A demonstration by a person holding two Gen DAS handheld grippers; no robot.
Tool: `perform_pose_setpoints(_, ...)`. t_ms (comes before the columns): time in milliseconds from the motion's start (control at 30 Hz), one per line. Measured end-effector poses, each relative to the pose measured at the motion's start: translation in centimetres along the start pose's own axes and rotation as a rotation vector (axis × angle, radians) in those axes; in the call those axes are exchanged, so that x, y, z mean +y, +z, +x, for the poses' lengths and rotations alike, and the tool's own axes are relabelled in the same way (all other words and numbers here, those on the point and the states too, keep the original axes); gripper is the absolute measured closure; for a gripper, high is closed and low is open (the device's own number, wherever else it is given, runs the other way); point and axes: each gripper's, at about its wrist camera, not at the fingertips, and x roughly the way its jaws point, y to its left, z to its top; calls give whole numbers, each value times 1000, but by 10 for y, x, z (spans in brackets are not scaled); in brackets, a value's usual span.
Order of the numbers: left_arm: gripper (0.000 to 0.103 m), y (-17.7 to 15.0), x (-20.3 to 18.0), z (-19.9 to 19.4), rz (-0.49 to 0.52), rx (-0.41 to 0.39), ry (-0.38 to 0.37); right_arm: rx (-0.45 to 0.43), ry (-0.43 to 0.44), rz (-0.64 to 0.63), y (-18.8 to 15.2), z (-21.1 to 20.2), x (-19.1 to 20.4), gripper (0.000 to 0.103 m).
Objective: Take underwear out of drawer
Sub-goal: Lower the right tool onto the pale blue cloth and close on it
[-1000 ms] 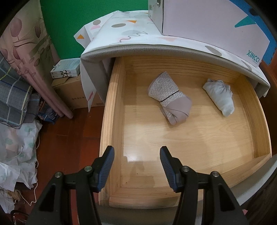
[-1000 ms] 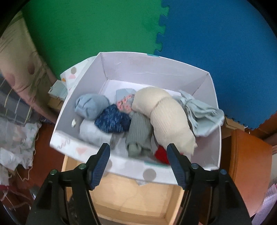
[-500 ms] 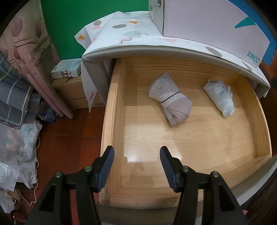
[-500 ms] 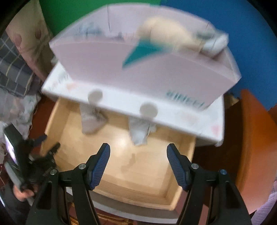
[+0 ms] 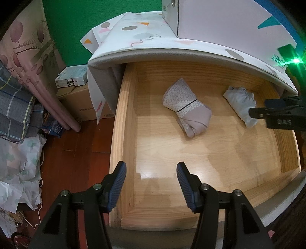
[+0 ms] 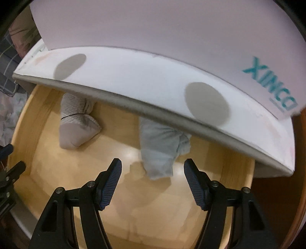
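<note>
The wooden drawer (image 5: 122, 124) is pulled out and holds two rolled pieces of underwear. A patterned grey and mauve roll (image 5: 186, 109) lies near the middle. A pale blue-grey bundle (image 5: 241, 103) lies to its right, partly under the tabletop. My left gripper (image 5: 151, 183) hangs open and empty over the drawer's front left corner. My right gripper (image 6: 153, 182) is open above the drawer floor (image 6: 153, 210), with the pale bundle (image 6: 160, 149) just ahead of its fingertips, not touched. The patterned roll (image 6: 76, 124) sits to its left. Part of the right gripper (image 5: 271, 113) shows beside the pale bundle.
A padded tabletop with a white patterned cover (image 6: 133, 76) overhangs the drawer's back, and a white box (image 5: 220, 17) stands on it. Left of the drawer are a red wood floor (image 5: 76, 153), a cardboard carton (image 5: 86, 105), rolled mats and heaped cloth.
My right gripper came down from above the box of clothes to the drawer, close over the pale bundle, and now shows in the left wrist view. The left gripper stayed put.
</note>
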Motion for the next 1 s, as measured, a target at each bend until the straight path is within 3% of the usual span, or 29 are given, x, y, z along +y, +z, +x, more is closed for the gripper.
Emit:
perform_pose_setpoints(400, 47, -1, 0, 1, -3, 10, -7, 64, -70, -39, 8, 41, 5, 40)
perform_pose_setpoints(500, 47, -1, 0, 2, -3, 11, -7, 84, -60, -37, 8, 50, 4, 45)
perform_pose_setpoints(667, 47, -1, 0, 3, -5, 16, -8, 112, -36, -22, 9, 52, 2, 67)
perform_pose_setpoints(1000, 47, -1, 0, 2, -5, 16, -7, 242, 13, 13, -13, 42, -5, 76)
